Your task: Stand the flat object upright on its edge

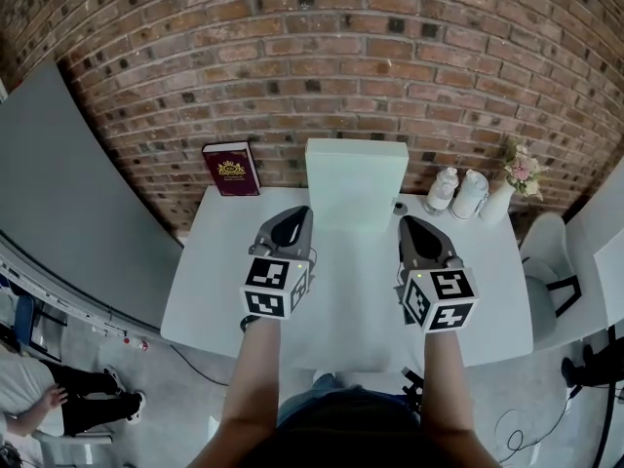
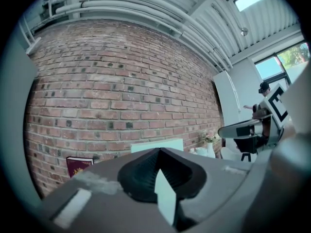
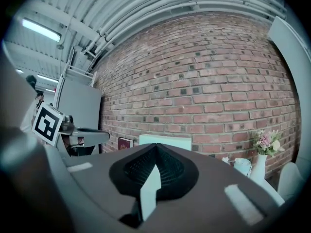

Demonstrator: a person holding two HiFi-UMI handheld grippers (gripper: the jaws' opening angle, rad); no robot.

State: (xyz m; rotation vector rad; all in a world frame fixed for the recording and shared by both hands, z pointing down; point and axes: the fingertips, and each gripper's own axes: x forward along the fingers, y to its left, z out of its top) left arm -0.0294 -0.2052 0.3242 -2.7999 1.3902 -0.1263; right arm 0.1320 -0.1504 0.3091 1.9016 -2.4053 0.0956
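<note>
The flat object is a pale green board [image 1: 356, 183]. It stands upright on its edge at the back of the white table [image 1: 224, 281], against the brick wall. It shows low and centred in the left gripper view [image 2: 156, 146] and the right gripper view [image 3: 165, 141]. My left gripper [image 1: 290, 224] and right gripper [image 1: 414, 230] hover side by side over the table, short of the board and apart from it. Both point level at the wall. Each is shut with nothing held.
A maroon book [image 1: 231, 169] stands against the wall at the back left. White jars [image 1: 456, 193] and a vase of flowers [image 1: 517, 178] sit at the back right. A white chair [image 1: 556, 271] is beyond the table's right edge, and a grey partition [image 1: 68, 193] is at the left.
</note>
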